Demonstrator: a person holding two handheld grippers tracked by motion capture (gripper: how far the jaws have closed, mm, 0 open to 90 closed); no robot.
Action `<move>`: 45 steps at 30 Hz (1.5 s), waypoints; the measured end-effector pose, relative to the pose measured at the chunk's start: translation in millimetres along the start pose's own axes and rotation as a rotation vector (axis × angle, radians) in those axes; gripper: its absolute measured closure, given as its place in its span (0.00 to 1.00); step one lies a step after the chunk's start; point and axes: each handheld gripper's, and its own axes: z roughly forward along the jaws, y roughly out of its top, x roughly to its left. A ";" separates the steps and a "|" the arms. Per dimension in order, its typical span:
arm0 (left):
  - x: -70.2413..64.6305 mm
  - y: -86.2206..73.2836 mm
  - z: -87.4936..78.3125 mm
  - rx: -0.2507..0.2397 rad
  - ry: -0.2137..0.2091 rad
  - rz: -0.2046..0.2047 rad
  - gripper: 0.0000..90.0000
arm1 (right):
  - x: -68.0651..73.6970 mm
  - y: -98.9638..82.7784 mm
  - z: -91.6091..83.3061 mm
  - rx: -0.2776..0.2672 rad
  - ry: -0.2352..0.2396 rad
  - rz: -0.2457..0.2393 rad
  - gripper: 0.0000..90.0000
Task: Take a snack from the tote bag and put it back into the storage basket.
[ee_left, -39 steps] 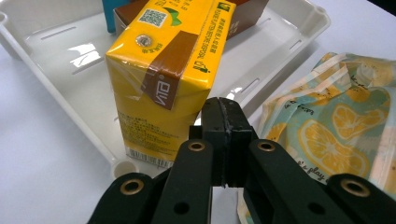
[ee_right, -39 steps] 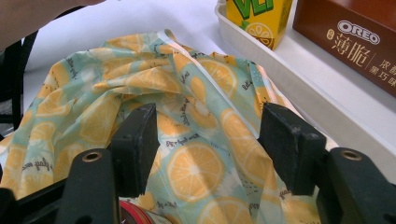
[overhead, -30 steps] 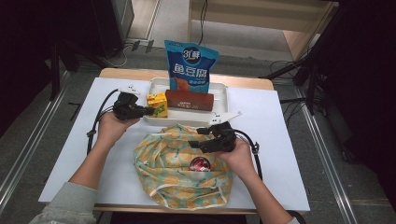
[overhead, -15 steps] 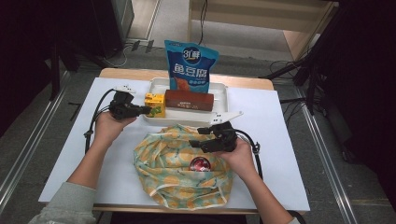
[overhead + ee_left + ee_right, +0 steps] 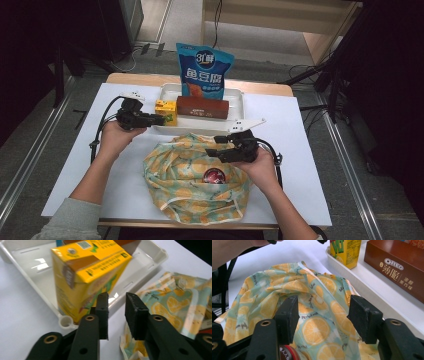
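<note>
We are unpacking a lemon-print bag (image 5: 192, 182) into the white tray (image 5: 239, 95) at the far side of the table (image 5: 300, 150). Our left tongs (image 5: 159, 119) have just been opening beside the yellow juice carton (image 5: 85, 277); nothing sits between the pads now, and the carton stands in the tray's left end, tilted in the left gripper view, with one pad just beside it. We judge it freshly set down. A brown biscuit box (image 5: 202, 107) already lies in the tray next to it, and a blue snack pouch (image 5: 204, 70) stands upright behind.

Our right tongs (image 5: 212, 145) hover over the bag's upper edge, and they have just been closing a little. The pads stand spread with patterned fabric below them, not pinched as far as we can see. A red-topped round thing (image 5: 214, 175) remains in the bag's mouth, so we reckon at least that item is left to move.
</note>
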 end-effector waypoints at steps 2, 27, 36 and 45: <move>-2.9 -0.6 -0.5 0.012 -0.010 0.004 0.74 | 0.8 -0.1 -3.2 -0.004 -0.002 -0.004 0.48; -22.6 -11.8 -12.5 0.011 -0.060 0.019 0.54 | 13.4 -10.3 -18.8 0.009 0.053 -0.022 0.64; -22.7 -13.2 -13.1 0.011 -0.071 0.032 0.52 | 20.1 -15.1 -18.0 0.025 0.071 -0.039 0.67; -21.4 -13.6 -13.1 0.011 -0.074 0.031 0.51 | 23.3 -20.6 -15.4 0.035 0.076 -0.038 0.66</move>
